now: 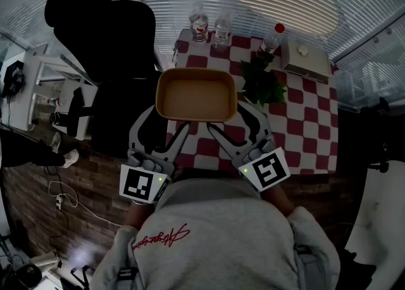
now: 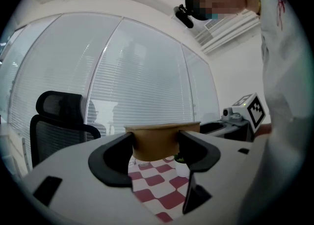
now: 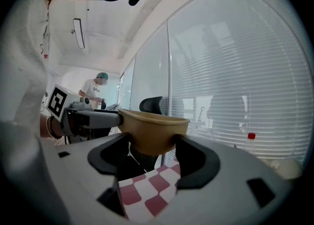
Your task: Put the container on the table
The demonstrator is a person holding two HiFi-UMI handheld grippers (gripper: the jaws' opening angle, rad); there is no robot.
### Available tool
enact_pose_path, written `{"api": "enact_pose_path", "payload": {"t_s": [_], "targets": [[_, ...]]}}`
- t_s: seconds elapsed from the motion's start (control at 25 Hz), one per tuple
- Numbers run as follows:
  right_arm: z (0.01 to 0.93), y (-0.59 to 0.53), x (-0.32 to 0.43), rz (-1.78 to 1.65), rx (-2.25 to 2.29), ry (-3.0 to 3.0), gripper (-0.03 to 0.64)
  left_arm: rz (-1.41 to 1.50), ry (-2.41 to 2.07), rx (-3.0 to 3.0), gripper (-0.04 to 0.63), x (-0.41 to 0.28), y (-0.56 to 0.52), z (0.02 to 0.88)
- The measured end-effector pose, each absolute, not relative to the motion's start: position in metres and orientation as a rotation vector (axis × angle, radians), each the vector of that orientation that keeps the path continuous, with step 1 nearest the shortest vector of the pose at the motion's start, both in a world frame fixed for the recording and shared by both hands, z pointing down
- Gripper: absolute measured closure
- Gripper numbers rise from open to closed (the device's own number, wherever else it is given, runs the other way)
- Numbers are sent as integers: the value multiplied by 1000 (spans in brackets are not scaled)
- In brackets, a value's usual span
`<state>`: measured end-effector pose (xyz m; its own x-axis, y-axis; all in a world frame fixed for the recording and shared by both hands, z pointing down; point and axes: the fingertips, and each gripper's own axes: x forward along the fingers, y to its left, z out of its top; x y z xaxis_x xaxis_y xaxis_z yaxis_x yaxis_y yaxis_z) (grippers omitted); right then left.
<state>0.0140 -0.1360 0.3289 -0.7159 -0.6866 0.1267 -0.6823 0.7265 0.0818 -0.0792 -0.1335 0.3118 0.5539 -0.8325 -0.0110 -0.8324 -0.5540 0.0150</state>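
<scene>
container (image 1: pixel 196 95): held level in the air over the near left corner of the table (image 1: pixel 304 130), not yet set down
left gripper (image 1: pixel 169 118): clamped on the container's near wall
right gripper (image 1: pixel 233 119): clamped on the same wall, just beside
risk: both grips sit on one side, so the far rim may sag or twist; a low approach could clip the plant (image 1: pixel 262 83)
edges: the table's left edge lies under the container; set down there, it could overhang
room: bare cloth near and right; bottles (image 1: pixel 221 29) crowd the far edge

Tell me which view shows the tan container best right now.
The head view: the whole container from above, empty, held over the checkered table. The left gripper view shows only a side wall and rim; the right gripper view shows one rounded end.
</scene>
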Motion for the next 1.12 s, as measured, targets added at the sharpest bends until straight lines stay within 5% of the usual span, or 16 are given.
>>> {"api": "enact_pose_path", "payload": {"t_s": [1.12], "targets": [[354,-137,11,-15,1076,-2732,321,27,-1510,2716,290,-85,-137,335]]}}
